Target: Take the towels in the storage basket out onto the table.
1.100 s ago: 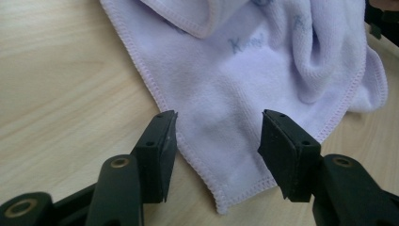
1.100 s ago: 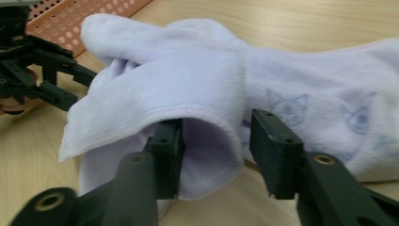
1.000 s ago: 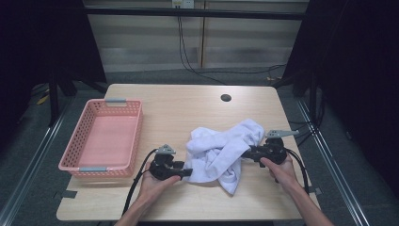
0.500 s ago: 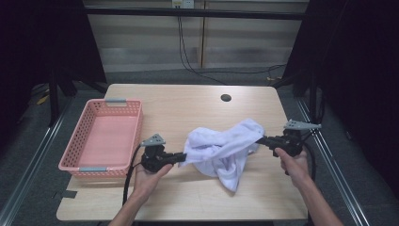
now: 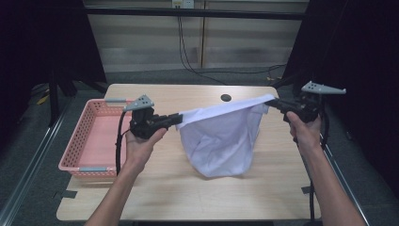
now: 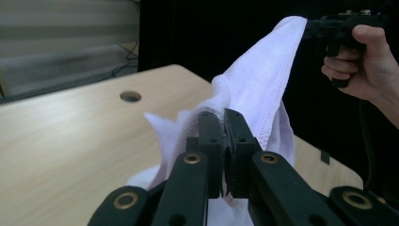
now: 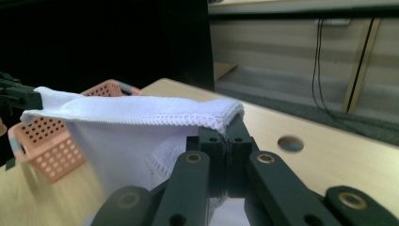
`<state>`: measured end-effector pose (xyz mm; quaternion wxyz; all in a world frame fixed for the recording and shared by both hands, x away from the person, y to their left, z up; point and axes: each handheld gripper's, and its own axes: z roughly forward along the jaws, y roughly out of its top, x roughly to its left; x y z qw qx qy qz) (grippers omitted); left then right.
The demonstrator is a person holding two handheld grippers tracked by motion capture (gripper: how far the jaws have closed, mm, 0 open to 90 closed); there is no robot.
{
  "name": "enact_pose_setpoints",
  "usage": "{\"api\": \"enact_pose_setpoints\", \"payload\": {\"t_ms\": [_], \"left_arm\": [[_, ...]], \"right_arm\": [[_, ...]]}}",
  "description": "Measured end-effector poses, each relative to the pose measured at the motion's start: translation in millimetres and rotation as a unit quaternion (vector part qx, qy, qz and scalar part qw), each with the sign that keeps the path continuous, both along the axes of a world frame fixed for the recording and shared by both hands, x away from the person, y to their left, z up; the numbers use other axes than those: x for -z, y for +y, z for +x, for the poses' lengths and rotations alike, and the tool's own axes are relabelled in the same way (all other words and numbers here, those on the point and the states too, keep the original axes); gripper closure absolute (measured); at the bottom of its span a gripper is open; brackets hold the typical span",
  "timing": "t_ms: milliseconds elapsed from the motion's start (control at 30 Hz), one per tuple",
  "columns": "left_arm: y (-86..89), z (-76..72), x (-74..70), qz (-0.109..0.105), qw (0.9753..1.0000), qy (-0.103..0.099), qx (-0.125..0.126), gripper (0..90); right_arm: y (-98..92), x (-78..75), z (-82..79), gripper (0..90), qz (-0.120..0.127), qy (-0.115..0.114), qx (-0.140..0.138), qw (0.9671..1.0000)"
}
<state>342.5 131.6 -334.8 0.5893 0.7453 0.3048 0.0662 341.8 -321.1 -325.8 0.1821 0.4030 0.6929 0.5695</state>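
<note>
One white knitted cloth garment (image 5: pixel 221 136), stretched in the air above your light wooden desk (image 5: pixel 188 197), top edge taut, the rest sagging until it meets the desktop. Your left hand-held gripper (image 5: pixel 178 119) is clamped on its left corner; your right hand-held gripper (image 5: pixel 272 100) is clamped on its right corner, well apart from the other. One pink perforated plastic basket (image 5: pixel 75 146) sits at the desk's left edge.
</note>
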Motion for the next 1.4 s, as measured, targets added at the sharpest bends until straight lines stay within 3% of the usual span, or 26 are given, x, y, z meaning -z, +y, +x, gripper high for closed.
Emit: {"api": "enact_pose_setpoints", "payload": {"t_ms": [67, 133, 233, 267, 333, 367, 433, 533, 567, 667, 700, 833, 900, 967, 1100, 1167, 1200, 1233, 1300, 1333, 1400], "left_arm": [[1.5, -0.3, -16.7, -0.016, 0.9998, -0.011, 0.000, 87.7], [4.0, -3.1, -32.1, -0.018, 0.9995, -0.027, 0.000, 87.7], [5.8, -6.7, -53.7, -0.012, 0.9988, -0.048, 0.003, 87.6], [6.3, -9.9, -63.5, -0.023, 0.9981, -0.057, 0.004, 87.6], [5.5, -15.3, -75.2, -0.022, 0.9972, -0.072, 0.007, 87.6], [4.6, -18.3, -78.4, -0.017, 0.9968, -0.078, 0.005, 87.6], [5.5, -21.2, -75.2, -0.010, 0.9974, -0.071, 0.006, 87.5], [10.4, -21.2, -46.9, -0.009, 0.9990, -0.043, 0.010, 87.4], [10.7, -22.1, -38.5, -0.009, 0.9992, -0.037, 0.009, 87.4], [9.4, -28.9, -5.4, 0.023, 0.9997, -0.010, -0.001, 87.4], [8.6, -33.0, 8.0, 0.024, 0.9997, -0.001, 0.007, 87.4], [7.9, -48.3, 40.5, 0.031, 0.9989, 0.018, 0.029, 87.0], [10.5, -58.5, 55.4, 0.028, 0.9981, 0.041, 0.036, 86.9], [13.6, -72.5, 68.1, 0.034, 0.9972, 0.048, 0.046, 86.8], [17.4, -103.1, 88.8, 0.044, 0.9939, 0.070, 0.073, 86.6], [20.0, -122.8, 92.4, 0.052, 0.9911, 0.085, 0.089, 86.5], [23.2, -137.0, 93.0, 0.046, 0.9893, 0.092, 0.103, 86.4], [25.3, -146.0, 92.9, 0.044, 0.9893, 0.094, 0.102, 86.3], [31.0, -165.1, 93.7, 0.040, 0.9860, 0.103, 0.125, 84.0], [33.6, -172.2, 94.4, 0.043, 0.9859, 0.100, 0.128, 79.9], [38.2, -179.0, 95.8, 0.046, 0.9860, 0.090, 0.133, 66.7]], "right_arm": [[-0.3, -14.9, 2.8, 89.0, 0.012, -0.014, 0.002, 0.9998], [0.2, -30.0, 2.8, 89.0, 0.016, -0.030, 0.002, 0.9994], [2.0, -55.7, -1.7, 89.1, 0.001, -0.055, 0.002, 0.9985], [1.0, -63.1, -3.6, 89.1, 0.004, -0.066, 0.000, 0.9978], [0.2, -82.2, -10.5, 89.1, 0.008, -0.088, -0.002, 0.9961], [0.1, -89.2, -14.0, 89.1, 0.009, -0.095, -0.005, 0.9954], [0.0, -91.4, -21.9, 89.1, 0.003, -0.099, -0.020, 0.9949], [-0.6, -69.1, -29.2, 89.1, 0.000, -0.079, -0.035, 0.9963], [-0.1, -53.8, -32.2, 89.1, -0.004, -0.064, -0.039, 0.9972], [0.9, -18.1, -39.4, 89.1, -0.010, -0.030, -0.052, 0.9981], [1.1, -6.1, -42.4, 89.1, -0.013, -0.018, -0.055, 0.9982], [0.0, 36.5, -60.7, 89.1, -0.006, 0.022, -0.068, 0.9974], [0.0, 49.8, -71.2, 89.1, -0.010, 0.041, -0.079, 0.9960], [-0.6, 62.8, -89.6, 89.1, -0.015, 0.056, -0.091, 0.9942], [1.9, 81.4, -125.3, 89.0, -0.036, 0.083, -0.110, 0.9899], [3.7, 88.3, -147.5, 89.1, -0.043, 0.092, -0.123, 0.9872], [4.9, 89.8, -159.9, 89.0, -0.048, 0.094, -0.127, 0.9862], [6.3, 90.3, -175.6, 89.0, -0.051, 0.095, -0.138, 0.9846], [9.1, 88.6, -197.7, 88.2, -0.065, 0.100, -0.150, 0.9815], [9.8, 88.6, -208.0, 81.3, -0.065, 0.102, -0.158, 0.9801], [9.2, 90.1, -220.2, 57.6, -0.070, 0.093, -0.173, 0.9780]]}}
